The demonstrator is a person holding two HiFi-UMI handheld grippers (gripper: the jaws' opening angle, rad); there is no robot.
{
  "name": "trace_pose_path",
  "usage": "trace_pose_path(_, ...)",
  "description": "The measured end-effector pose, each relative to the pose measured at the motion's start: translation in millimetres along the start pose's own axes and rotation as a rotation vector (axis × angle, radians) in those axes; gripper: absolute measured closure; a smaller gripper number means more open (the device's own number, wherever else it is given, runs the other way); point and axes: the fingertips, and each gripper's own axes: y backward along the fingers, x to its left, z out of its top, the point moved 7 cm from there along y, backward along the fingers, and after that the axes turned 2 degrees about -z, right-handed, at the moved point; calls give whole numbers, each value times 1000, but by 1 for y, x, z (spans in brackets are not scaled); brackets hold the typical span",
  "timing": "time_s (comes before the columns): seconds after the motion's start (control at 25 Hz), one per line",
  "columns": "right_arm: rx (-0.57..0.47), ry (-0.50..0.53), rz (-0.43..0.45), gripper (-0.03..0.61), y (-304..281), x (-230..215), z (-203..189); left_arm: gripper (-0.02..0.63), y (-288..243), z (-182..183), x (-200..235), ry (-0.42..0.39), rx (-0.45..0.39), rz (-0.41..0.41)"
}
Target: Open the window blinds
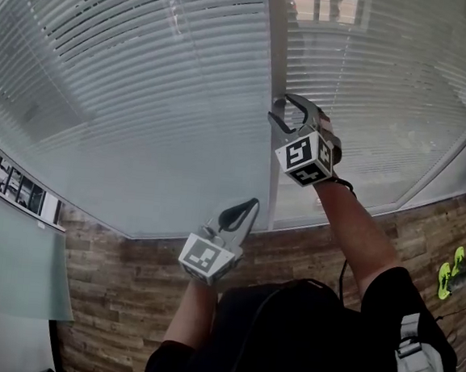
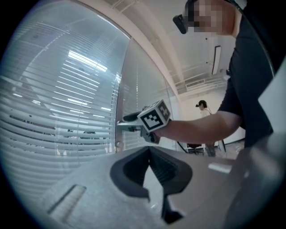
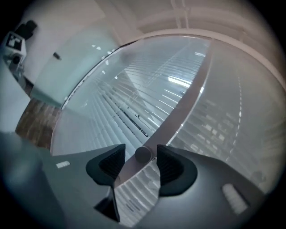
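Blinds: the white slatted window blinds (image 1: 144,92) fill my head view from 9 to 3 o'clock.
Right hand-held gripper (image 3: 141,151): released, jaws apart around a small round grey knob (image 3: 143,155) on the grey window post (image 3: 178,112).
Left hand-held gripper (image 2: 149,150): clenched, empty, at 7 o'clock from my right one.

Dead stop straight ahead: the clear glass pane with white slatted blinds (image 1: 128,91) walls off the front. The grey vertical frame post (image 1: 269,184) splits it, its small round grey knob (image 3: 143,154) between the right gripper (image 1: 282,109) and its parted jaws, a gap beside one pad. Lower down, open air surrounds the left gripper (image 1: 245,211).
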Motion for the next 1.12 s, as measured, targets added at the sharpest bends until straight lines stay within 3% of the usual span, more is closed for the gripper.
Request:
trace_pose_path(0.24,93,489,13,355,-8,9,-1,609,-3,0,-1,5,1,-8)
trace_pose_path(0.52,137,645,33,371,-14,11,-3,609,1,-2,-2,0,-5,1)
trace_pose_path(0.68,145,693,39,398,-19,14,-4,609,4,-1,-3,15,1,9)
trace_pose_path(0.76,148,692,33,443,-19,13,-4,609,5,2,-4,24,3,10)
trace_pose_path(0.88,143,672,24,445,-19,12,-3,609,6,6,-4,35,21,14)
trace_pose_path(1.12,106,471,8,445,-20,10,-6,609,5,0,-3,28,20,12)
